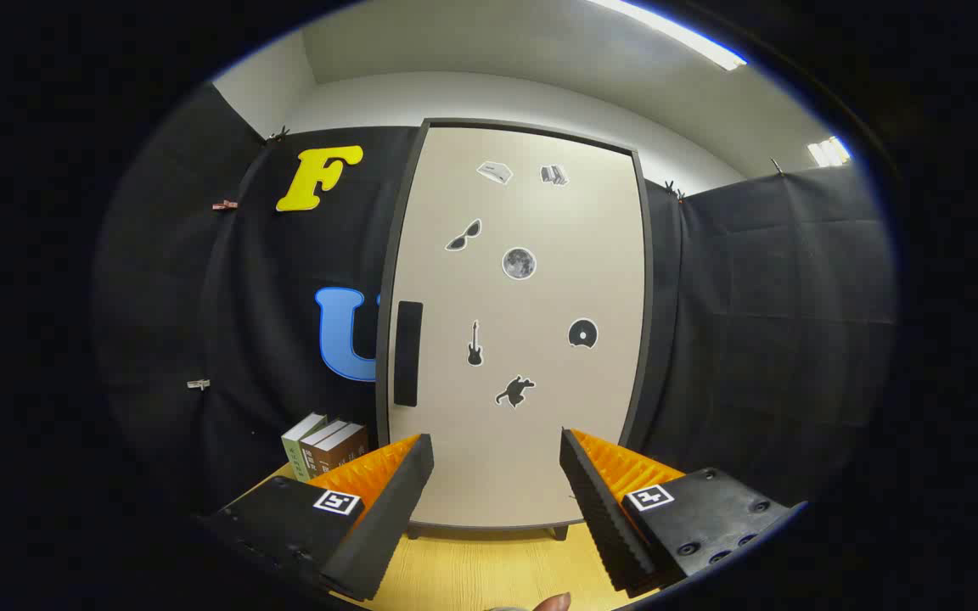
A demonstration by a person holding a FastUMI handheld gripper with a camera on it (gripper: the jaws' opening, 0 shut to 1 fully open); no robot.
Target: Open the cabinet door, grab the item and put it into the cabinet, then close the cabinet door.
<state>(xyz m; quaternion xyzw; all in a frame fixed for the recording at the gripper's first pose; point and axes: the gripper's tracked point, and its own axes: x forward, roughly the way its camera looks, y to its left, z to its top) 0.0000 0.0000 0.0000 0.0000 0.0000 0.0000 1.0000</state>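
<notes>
Three books point(325, 447) stand upright on the wooden bench point(489, 568), at nine o'clock of the cabinet's foot.

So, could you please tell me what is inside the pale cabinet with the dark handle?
The pale cabinet's door is closed, covering its inside. Stickers and the dark handle show. The open gripper holds nothing.

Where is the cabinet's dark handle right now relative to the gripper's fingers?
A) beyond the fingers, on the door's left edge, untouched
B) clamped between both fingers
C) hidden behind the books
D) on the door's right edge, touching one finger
A: the handle sits on the left edge of the closed cabinet door, beyond the open gripper, whose fingers hold nothing; the books stand lower, left of the door.
</notes>
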